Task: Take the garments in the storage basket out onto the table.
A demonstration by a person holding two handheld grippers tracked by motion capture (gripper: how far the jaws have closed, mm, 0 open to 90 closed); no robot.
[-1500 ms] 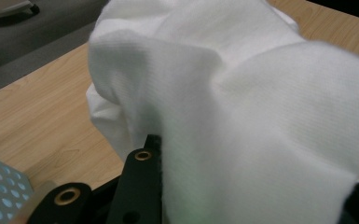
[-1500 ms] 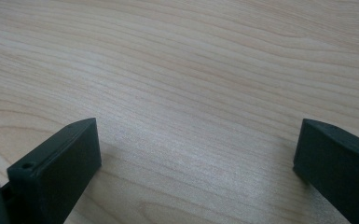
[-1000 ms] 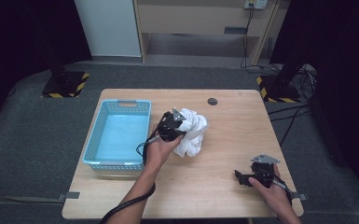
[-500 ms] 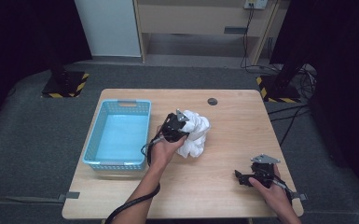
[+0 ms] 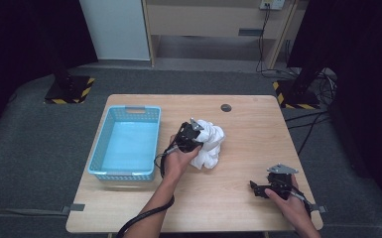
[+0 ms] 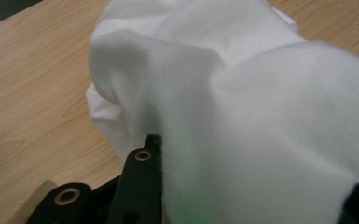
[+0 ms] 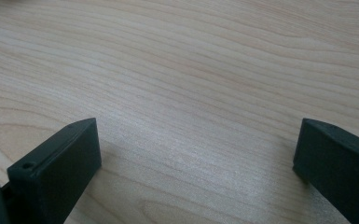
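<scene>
A crumpled white cloth [image 5: 209, 145], bunched in soft folds, is seen on the wooden surface [image 5: 243, 198] just right of the blue basket [image 5: 126, 145]. It is pinched by the left tongs [image 5: 194, 137], which have been lowered slightly since a second earlier. The right tongs [image 5: 259, 190] are kept spread, resting on bare wood near the front right corner.

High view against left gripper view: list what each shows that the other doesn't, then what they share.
High view alone: the blue basket, empty, left of the cloth; the right tongs resting open near the table's front right corner; a dark round spot at the far edge. Left gripper view alone: the cloth's fine weave and a black jaw buried in its folds. Both: the white cloth, the left tongs shut on it, and the wooden tabletop.
</scene>
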